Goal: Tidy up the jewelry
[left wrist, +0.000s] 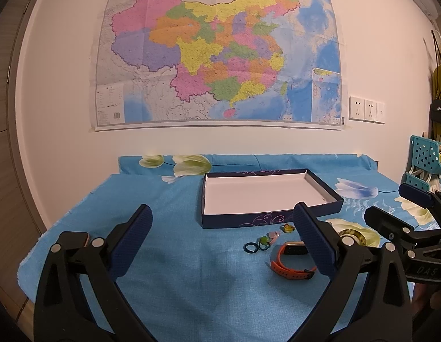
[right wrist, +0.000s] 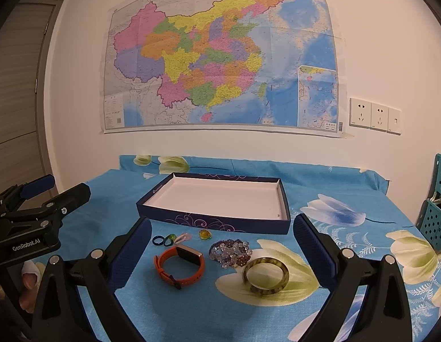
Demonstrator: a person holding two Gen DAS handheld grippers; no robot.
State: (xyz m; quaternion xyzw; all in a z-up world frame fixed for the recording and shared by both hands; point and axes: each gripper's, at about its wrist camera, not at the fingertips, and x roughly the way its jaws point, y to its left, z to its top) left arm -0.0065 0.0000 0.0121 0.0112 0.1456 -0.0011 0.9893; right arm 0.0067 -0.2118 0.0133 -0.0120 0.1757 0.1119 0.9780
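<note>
A shallow dark blue box with a white inside lies open on the blue floral cloth; it also shows in the left wrist view. In front of it lie an orange-strapped watch, a beaded bracelet, a mottled green bangle, a dark blue ring, a green ring, a pink piece and a yellow-green piece. My right gripper is open above them, holding nothing. My left gripper is open and holding nothing, left of the watch.
A teal perforated rack stands at the table's right edge. The wall with a large map and sockets is behind the table. A door is at the left.
</note>
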